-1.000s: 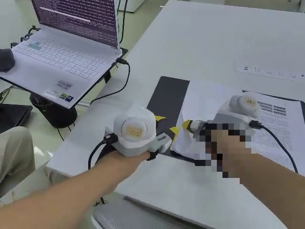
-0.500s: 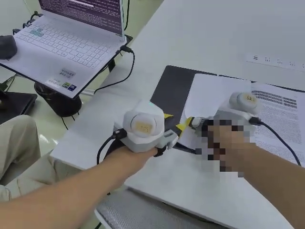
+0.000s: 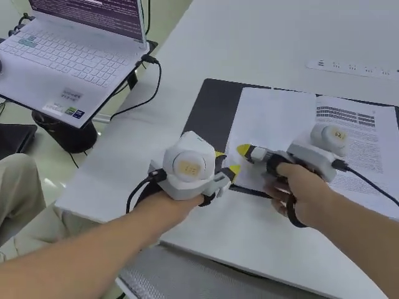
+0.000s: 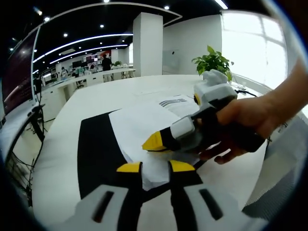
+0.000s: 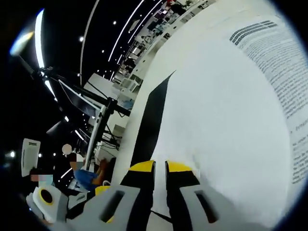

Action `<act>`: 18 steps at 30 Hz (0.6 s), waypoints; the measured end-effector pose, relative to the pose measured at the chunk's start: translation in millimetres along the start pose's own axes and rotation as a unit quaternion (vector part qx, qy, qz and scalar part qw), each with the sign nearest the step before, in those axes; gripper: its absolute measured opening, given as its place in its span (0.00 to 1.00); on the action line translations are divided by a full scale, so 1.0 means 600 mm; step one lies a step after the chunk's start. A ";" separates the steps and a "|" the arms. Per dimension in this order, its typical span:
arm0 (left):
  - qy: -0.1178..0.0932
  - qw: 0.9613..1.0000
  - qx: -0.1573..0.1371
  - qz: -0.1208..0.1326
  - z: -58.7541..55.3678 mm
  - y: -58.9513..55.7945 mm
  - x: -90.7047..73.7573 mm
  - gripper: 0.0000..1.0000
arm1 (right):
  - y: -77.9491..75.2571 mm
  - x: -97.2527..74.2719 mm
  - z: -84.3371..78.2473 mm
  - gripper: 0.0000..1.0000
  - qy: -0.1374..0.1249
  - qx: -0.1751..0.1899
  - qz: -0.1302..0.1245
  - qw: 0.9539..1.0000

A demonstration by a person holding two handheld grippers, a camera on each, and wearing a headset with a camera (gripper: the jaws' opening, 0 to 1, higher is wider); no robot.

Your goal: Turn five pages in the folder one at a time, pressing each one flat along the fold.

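Note:
The folder lies open on the white table, its black cover (image 3: 211,115) on the left. A blank white page (image 3: 269,118) lies flat over it, and a printed page (image 3: 356,128) is on the right. My right gripper (image 3: 243,151) is shut, its yellow tip low over the near edge of the blank page (image 5: 226,110); I see nothing between its jaws. My left gripper (image 3: 225,162) is at the folder's near left corner, narrowly open with nothing held. In the left gripper view, the right gripper (image 4: 155,141) crosses just ahead of my left gripper (image 4: 155,167), over the page (image 4: 139,122).
An open laptop (image 3: 68,50) sits on a stand off the table's left edge, with a black cable (image 3: 146,93) trailing to the table. A white power strip (image 3: 352,67) lies at the far right. The table's near edge (image 3: 100,215) is just behind the left gripper.
The blank page, raised and curved a second ago, now lies flat on the left side. The right gripper has come lower over its near edge. The head camera has shifted.

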State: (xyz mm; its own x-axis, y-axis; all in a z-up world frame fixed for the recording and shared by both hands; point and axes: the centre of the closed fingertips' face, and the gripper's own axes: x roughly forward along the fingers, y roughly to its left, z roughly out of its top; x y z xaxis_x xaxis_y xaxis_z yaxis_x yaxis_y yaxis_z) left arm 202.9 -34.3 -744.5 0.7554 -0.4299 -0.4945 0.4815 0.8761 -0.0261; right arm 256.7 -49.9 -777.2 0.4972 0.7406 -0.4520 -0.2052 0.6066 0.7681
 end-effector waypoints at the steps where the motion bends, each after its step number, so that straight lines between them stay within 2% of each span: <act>1: 0.003 1.000 0.005 -0.002 -0.003 -0.004 0.005 0.20 | -0.006 -0.009 0.006 0.05 -0.003 -0.005 -0.002 1.000; 6: 0.027 1.000 0.013 0.000 -0.034 -0.013 0.039 0.21 | -0.031 -0.042 0.038 0.02 -0.021 -0.045 -0.014 0.999; 12: 0.038 0.999 0.003 0.026 -0.062 -0.002 0.049 0.20 | -0.061 -0.069 0.077 0.00 -0.040 -0.098 -0.032 0.994; 14: 0.024 0.999 -0.006 0.037 -0.063 0.002 0.047 0.20 | -0.060 -0.079 0.086 0.00 -0.049 -0.112 -0.034 0.992; 16: 0.015 0.999 -0.011 0.042 -0.065 0.002 0.046 0.20 | -0.058 -0.085 0.104 0.00 -0.068 -0.148 -0.038 0.986; 18: 0.005 0.999 -0.020 0.050 -0.065 0.003 0.046 0.20 | -0.060 -0.085 0.118 0.00 -0.077 -0.170 -0.039 0.982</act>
State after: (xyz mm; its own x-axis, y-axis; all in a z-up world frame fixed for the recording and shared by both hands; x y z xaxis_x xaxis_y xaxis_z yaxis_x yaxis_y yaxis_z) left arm 207.1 -35.9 -792.2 0.7948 -0.3375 -0.5043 0.3850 0.9229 -0.0107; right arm 298.1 -130.0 -749.5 0.6387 0.6515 -0.4095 -0.4180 0.7405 0.5262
